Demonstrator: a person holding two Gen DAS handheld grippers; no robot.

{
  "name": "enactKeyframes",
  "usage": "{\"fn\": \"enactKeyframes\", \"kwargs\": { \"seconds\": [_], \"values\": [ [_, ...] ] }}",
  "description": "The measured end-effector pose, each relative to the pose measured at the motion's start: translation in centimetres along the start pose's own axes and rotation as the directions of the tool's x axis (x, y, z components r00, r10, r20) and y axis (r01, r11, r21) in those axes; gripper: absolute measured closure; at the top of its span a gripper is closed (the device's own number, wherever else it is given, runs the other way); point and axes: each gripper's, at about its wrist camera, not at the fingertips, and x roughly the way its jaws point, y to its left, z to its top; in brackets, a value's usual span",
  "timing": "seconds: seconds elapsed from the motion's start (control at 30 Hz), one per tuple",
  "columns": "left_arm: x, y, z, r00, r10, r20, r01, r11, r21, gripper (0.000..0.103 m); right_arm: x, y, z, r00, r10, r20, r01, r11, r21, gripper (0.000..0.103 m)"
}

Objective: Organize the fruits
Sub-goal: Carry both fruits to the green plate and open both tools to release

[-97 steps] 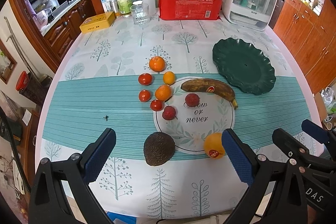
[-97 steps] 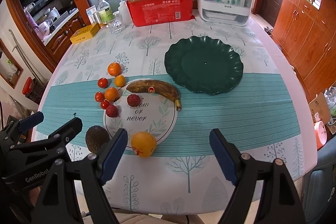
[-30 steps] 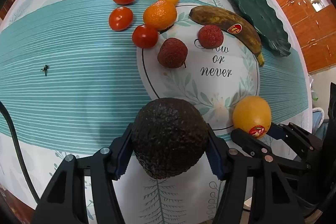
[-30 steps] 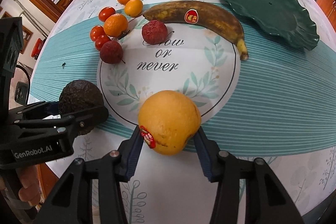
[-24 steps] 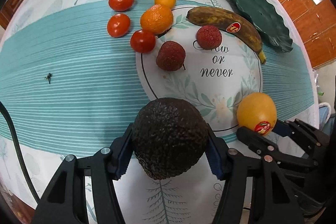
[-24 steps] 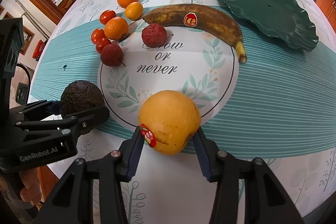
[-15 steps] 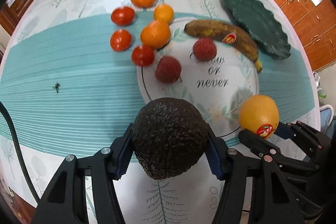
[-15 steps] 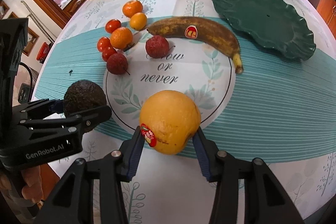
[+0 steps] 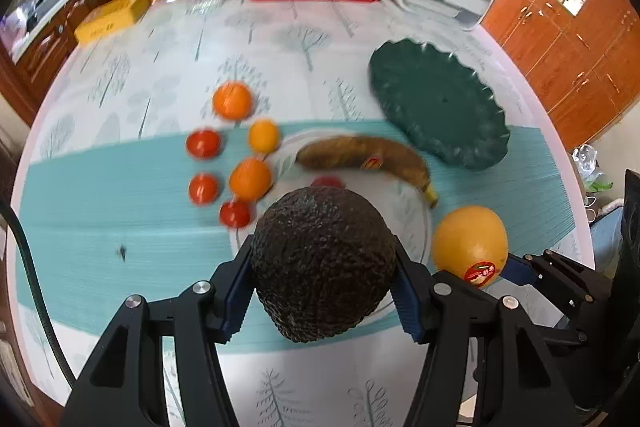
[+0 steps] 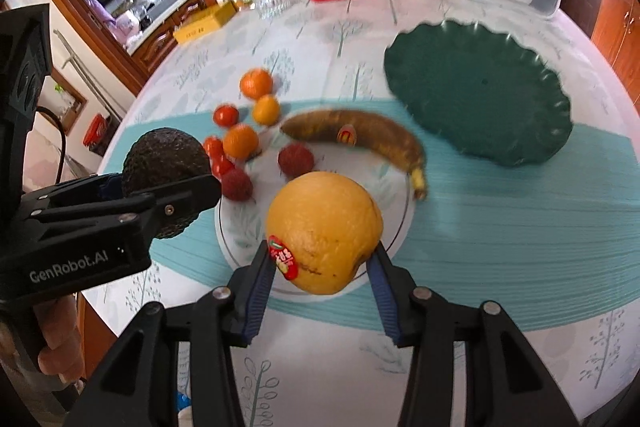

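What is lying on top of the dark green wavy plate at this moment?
Nothing lies on the dark green wavy-edged plate; both views show its whole top bare. What is beneath it stays hidden.

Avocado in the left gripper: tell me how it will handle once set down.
The avocado looks rigid, with pebbly skin, so the left gripper probably won't slip. It is rounded, so it may roll on the plate when released.

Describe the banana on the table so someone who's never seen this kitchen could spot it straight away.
Find the dark green scalloped plate on the tree-print tablecloth. Just left of its near edge lies the banana, across the far rim of a white printed circle. It is the only long, curved fruit, mostly brown, with a small red sticker.
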Motion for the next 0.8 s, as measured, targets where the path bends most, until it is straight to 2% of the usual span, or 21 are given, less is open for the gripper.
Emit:
{"fn": "enactKeyframes", "kwargs": {
  "seconds": [0.23,0.4,0.6,0.8],
  "values": [
    [0.0,-3.3,4.5,0.998,-0.016,0.06,0.012,0.997,0.078,0.044,-1.9,-2.8,3.7,0.994,-0.061,0.094,0.06,0.998,0.018,0.056],
    [1.4,-5.9,8.5,0.995,-0.033,0.099,0.022,0.994,0.107,0.044,-1.9,-6.4,6.9,0.978,-0.138,0.154,0.129,0.99,0.064,0.056],
    [4.6,-8.8,12.8,0.992,-0.047,0.118,0.03,0.99,0.139,0.044,-0.3,-10.7,9.8,0.962,-0.222,0.161,0.206,0.972,0.11,0.056],
    [9.5,-10.7,15.7,0.996,-0.036,0.082,0.023,0.988,0.153,0.044,2.8,-14.3,11.7,0.953,-0.281,0.114,0.264,0.953,0.145,0.056]
  ]
}}
